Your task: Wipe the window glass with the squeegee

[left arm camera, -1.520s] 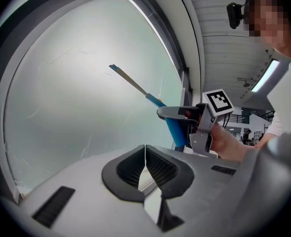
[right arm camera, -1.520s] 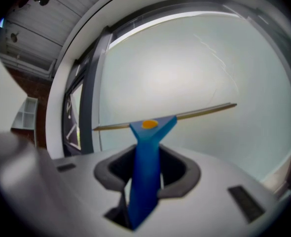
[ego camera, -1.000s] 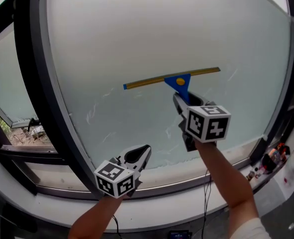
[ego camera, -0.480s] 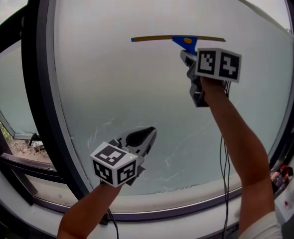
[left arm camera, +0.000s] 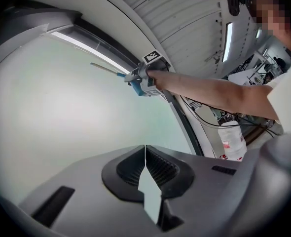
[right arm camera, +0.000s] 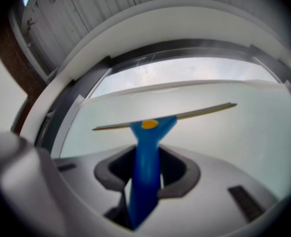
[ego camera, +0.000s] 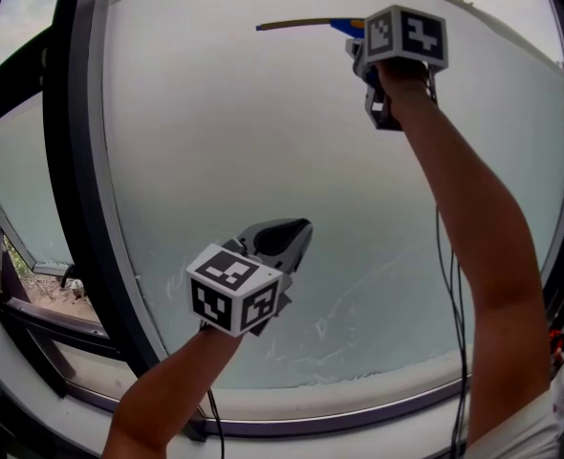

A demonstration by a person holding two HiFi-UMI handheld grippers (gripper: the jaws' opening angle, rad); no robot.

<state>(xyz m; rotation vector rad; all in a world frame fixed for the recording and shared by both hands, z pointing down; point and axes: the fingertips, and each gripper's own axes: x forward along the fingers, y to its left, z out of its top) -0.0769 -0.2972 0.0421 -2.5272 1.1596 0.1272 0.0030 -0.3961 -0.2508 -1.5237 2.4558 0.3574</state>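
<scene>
The right claw [right arm camera: 146,174] grips the blue squeegee [ego camera: 301,24], blade near the top of the window glass [ego camera: 263,161]; left claw [left arm camera: 145,152] closed, empty, before the glass's lower part.

the squeegee [right arm camera: 145,152] is blue with a yellow dot, the marker cubes [ego camera: 234,292] black-and-white patterned.

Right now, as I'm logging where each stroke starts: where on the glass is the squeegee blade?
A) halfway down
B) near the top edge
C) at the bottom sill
B: the squeegee, clamped in the right gripper, is raised high before the window glass, just under its top edge.
</scene>
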